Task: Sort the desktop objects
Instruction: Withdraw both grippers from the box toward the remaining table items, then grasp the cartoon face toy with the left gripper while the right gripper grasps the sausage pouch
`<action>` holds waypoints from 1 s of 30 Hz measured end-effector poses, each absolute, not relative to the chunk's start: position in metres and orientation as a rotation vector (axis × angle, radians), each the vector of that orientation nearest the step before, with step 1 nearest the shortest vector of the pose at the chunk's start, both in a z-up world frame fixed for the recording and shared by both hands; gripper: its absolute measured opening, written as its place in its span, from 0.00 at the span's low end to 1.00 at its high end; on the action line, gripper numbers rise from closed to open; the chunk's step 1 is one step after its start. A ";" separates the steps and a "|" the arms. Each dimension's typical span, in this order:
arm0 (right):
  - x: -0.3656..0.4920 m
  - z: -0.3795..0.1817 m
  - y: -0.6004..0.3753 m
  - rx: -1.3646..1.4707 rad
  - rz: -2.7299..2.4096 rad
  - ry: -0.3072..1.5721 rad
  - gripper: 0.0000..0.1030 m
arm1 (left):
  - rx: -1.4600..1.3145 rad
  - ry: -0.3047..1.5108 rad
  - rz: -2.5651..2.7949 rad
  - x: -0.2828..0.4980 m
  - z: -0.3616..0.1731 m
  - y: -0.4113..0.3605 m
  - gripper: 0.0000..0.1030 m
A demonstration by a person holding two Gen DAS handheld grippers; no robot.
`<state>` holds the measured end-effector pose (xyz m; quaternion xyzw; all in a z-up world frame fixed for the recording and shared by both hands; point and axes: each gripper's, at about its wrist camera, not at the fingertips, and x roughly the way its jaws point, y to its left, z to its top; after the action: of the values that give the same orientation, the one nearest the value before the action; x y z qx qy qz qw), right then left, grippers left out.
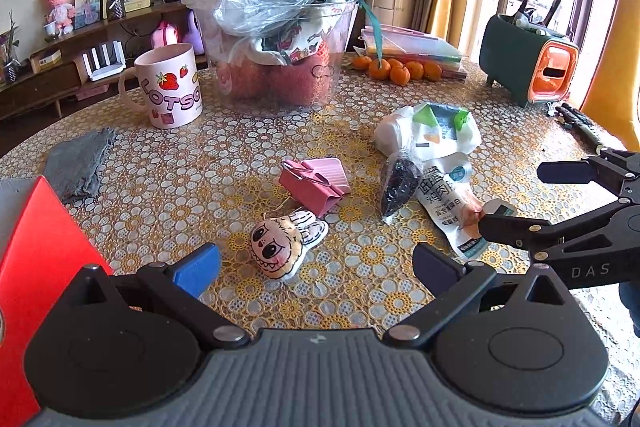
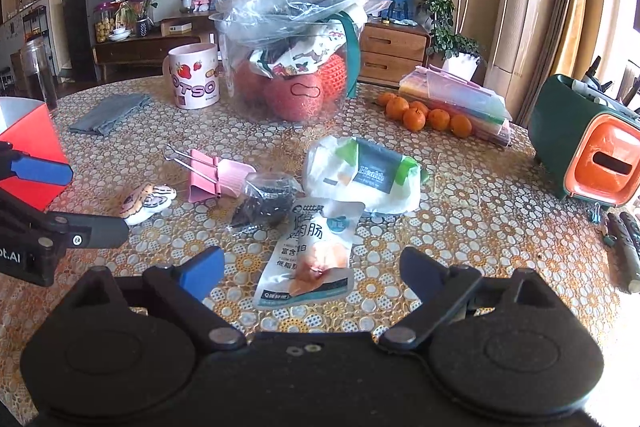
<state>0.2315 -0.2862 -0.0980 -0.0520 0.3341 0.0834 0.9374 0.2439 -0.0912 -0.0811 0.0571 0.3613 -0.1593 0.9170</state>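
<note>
Two wrist fisheyes, low and close over the table (image 1: 168, 163), facing the far wall, both sharing the central clutter, each showing the other claw at frame edge

Glossy plastic snack packet (image 2: 310, 259), matt grey cloth (image 1: 78, 163) (crumpled), glazed ceramic mug (image 1: 170, 91), clear plastic tub (image 1: 280, 55).

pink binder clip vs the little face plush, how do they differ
The pink binder clip is angular, hard-looking and plain pink, with wire handles; the face plush is rounded, soft-looking and cream with a drawn cartoon face. The clip lies farther from the left tongs than the plush. Both lie loose on the floral tablecloth.
</note>
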 end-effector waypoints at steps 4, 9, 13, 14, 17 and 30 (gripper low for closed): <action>0.245 -0.108 -0.288 -0.107 0.169 0.703 0.92 | 0.163 0.753 -0.315 0.257 -0.091 -0.093 1.00; 0.259 -0.119 -0.284 -0.121 0.187 0.727 0.90 | 0.151 0.796 -0.303 0.274 -0.102 -0.092 1.00; 0.270 -0.127 -0.282 -0.140 0.177 0.748 0.89 | 0.176 0.786 -0.298 0.280 -0.107 -0.094 1.00; 0.272 -0.128 -0.283 -0.134 0.182 0.752 0.89 | 0.171 0.788 -0.298 0.282 -0.109 -0.094 1.00; 0.277 -0.130 -0.283 -0.125 0.198 0.759 0.89 | 0.161 0.804 -0.283 0.290 -0.114 -0.092 1.00; 0.292 -0.142 -0.281 -0.108 0.201 0.776 0.78 | 0.165 0.825 -0.292 0.303 -0.126 -0.093 0.99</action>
<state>0.2916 -0.2806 -0.1420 -0.0524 0.3775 0.0979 0.9193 0.3029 -0.0935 -0.1259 0.0800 0.3990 -0.1411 0.9025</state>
